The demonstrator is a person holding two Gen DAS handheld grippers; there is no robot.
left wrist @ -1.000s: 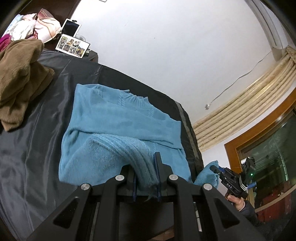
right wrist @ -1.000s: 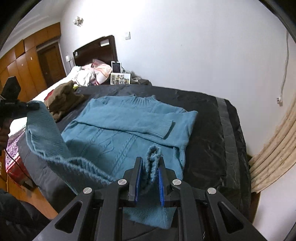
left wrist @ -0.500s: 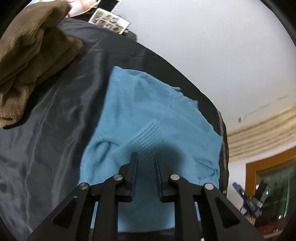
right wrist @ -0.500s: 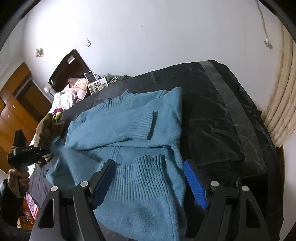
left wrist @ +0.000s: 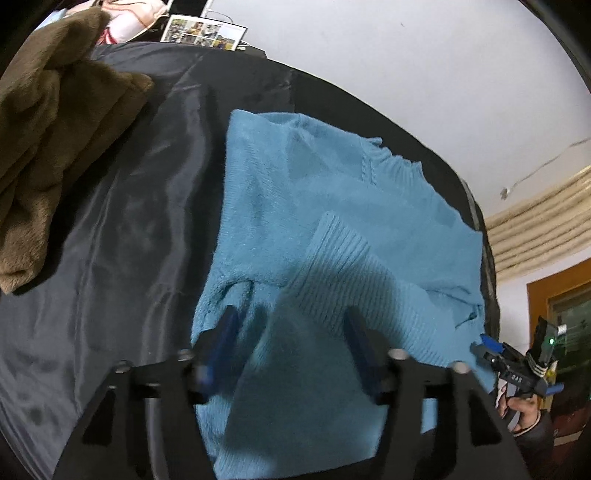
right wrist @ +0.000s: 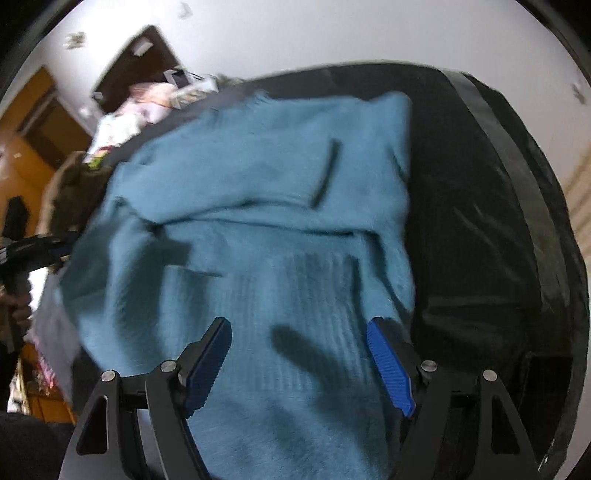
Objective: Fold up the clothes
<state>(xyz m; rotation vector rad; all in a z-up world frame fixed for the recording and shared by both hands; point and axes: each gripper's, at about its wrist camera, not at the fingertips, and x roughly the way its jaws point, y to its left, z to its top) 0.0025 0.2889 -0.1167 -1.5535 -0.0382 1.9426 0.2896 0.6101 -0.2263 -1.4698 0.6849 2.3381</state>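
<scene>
Right wrist view blurred; blue sweater point(right wrist: 266, 206) cut off by frame bottom.

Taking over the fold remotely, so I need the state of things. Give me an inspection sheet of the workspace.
Surface: bed with black cover, wrinkled.
Job's things: blue sweater lying on the cover, ribbed hem folded up over the body.
Clutter: brown garment heaped beside it; photo sheet and more clothes by the headboard.
Grippers: left gripper opening, no pinch on the knit; right gripper open above the sweater.
Cables: wire on the white wall.
Surroundings: curtain, wooden door.
</scene>
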